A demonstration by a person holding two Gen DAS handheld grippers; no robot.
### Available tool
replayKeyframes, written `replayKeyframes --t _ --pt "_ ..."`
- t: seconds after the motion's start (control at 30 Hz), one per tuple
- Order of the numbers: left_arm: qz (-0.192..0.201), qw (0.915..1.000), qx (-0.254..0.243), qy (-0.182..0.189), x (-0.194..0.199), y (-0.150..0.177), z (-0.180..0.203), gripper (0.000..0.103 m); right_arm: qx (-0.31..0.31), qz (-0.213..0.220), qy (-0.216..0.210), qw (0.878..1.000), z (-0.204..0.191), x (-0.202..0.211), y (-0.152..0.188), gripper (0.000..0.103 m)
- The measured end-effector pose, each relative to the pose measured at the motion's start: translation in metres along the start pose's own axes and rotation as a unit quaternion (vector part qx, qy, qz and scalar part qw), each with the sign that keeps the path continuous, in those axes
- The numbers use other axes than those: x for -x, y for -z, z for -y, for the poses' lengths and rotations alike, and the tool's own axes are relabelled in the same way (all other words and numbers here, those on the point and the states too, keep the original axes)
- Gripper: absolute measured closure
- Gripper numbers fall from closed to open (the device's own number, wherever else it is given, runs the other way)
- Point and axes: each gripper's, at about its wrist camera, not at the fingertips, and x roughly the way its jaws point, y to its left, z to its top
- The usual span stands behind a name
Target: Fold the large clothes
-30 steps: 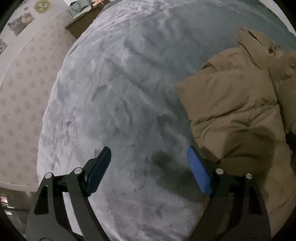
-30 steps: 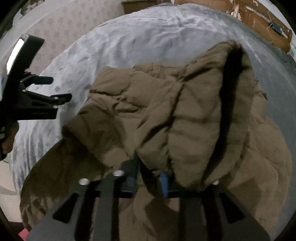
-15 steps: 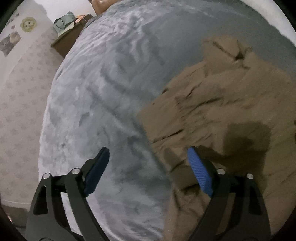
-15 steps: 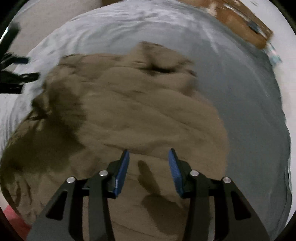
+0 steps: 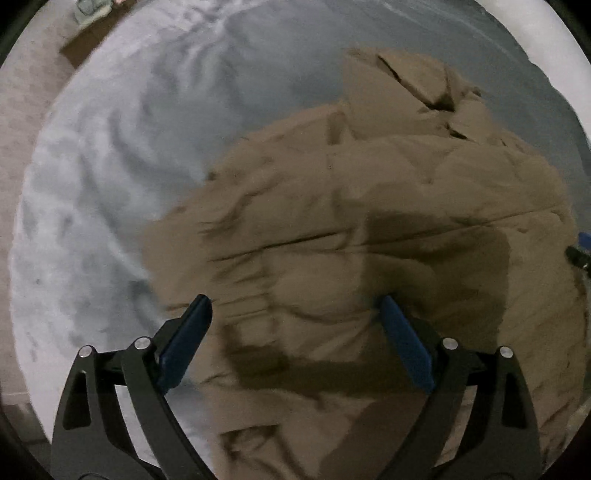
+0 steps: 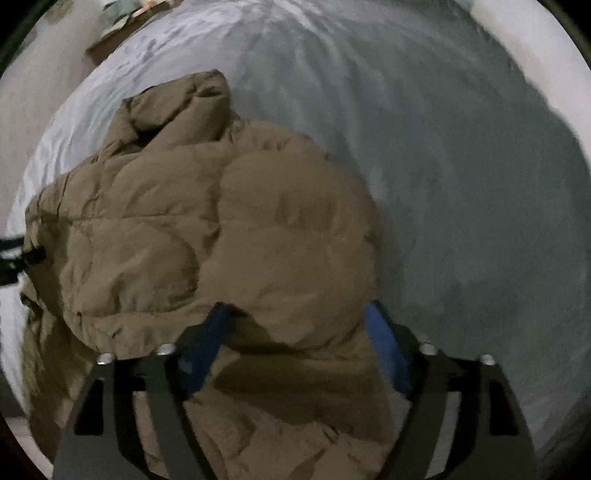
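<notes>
- One brown quilted puffer jacket (image 5: 369, 229) lying crumpled on a bed with a pale grey plush blanket (image 5: 110, 184), directly below both tools.
- Seen from the left wrist: left tool (image 5: 295, 332) poised over the jacket's near left part, grey blanket showing past its left finger (image 5: 186, 341).
- Left tool's jaws wide apart, having eased slightly inward just now; nothing clamped, jacket fabric merely lying beneath the gap.
- Seen from the right wrist: right tool (image 6: 295, 339) over the jacket's near right edge, a rounded fold of the jacket (image 6: 229, 236) bulging between its blue pads (image 6: 388, 350).
- Right tool's jaws spread wide, just opened from a near-closed grip; pads not pressing the fabric, though the fold hides part of both.
- Hood end of the jacket pointing away from both tools.
- Two tools in all, one jacket, one bed.
- Small wooden bedside stand (image 6: 114, 33) with clutter beyond the bed's far left corner, blurred.
</notes>
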Motion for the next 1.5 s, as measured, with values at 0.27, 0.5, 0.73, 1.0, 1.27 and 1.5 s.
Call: replayKeyframes --t 0.27,0.5,0.73,1.0,1.27,1.5 --pt "0.015 0.9999 -0.006 0.005 0.016 0.001 -0.005 0.069 -0.013 0.015 -0.033 0.999 -0.002 -0.007 0.005 0.019" --pt "0.022 0.9962 -0.011 -0.083 0.047 0.036 -0.034 0.068 0.038 0.052 -0.042 0.997 -0.038 0.014 0.007 0.019" --pt "0.005 0.9961 0.023 -0.085 0.031 0.054 -0.066 0.054 0.087 0.05 -0.012 0.995 -0.065 0.005 0.015 0.019" --pt "0.042 0.9876 0.067 -0.136 0.056 0.055 -0.08 0.008 0.064 0.062 -0.013 0.996 -0.049 0.02 0.011 0.019" --pt "0.088 0.9845 0.104 -0.111 0.086 0.034 -0.082 0.005 0.018 0.09 -0.027 0.995 -0.037 0.027 -0.006 0.019" --pt "0.074 0.991 0.057 -0.095 0.044 0.026 -0.052 0.017 0.035 0.094 -0.002 0.995 -0.057 0.006 -0.024 0.044"
